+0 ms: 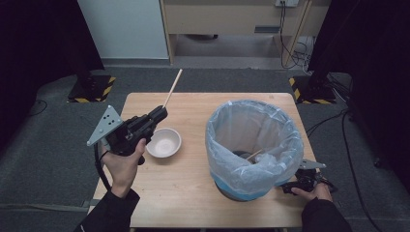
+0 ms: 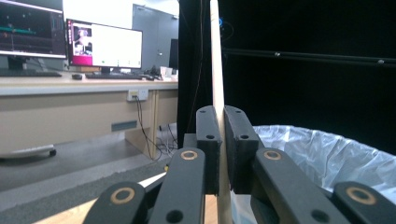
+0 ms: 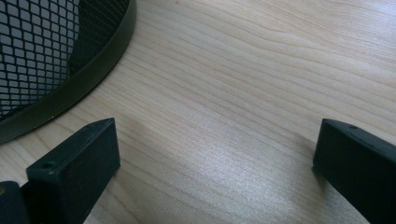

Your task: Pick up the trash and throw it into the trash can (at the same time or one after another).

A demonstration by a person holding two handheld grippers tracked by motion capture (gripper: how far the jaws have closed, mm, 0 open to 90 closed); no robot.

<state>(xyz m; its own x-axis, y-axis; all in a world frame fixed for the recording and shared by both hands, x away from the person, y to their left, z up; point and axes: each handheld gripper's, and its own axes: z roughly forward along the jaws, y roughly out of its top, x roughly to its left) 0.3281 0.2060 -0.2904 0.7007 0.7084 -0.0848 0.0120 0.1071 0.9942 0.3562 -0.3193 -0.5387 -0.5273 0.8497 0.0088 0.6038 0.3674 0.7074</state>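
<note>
- The left gripper (image 1: 162,112) was raised above the table (image 1: 193,193), its jaws closed on a thin wooden stick (image 1: 172,87) that pointed up and away toward the far edge.
- In the left gripper view the stick (image 2: 216,60) ran straight up between the two black jaws, pinched near its lower end, with most of its length free above them.
- A white bowl (image 1: 164,142) sat on the table just beside that gripper, and looked empty.
- A bin (image 1: 254,145) lined with a pale plastic bag stood to the right; another stick (image 1: 253,154) appeared to lie inside it already.
- The right gripper (image 1: 290,186) rested low at the bin's near right side, its jaws spread wide over bare wood and holding nothing; the bin's black mesh wall (image 3: 37,51) showed just beside them.
- The step in hand seemed to be carrying the stick over to the bin and dropping it in.
- To do it well, the grip should stay firm until the stick is over the opening, since a long free end can swing or snag the bag's rim.
- Tipping the stick downward before release would likely help it slide in cleanly.
- The right gripper could steady the bin if it shifted.
</note>
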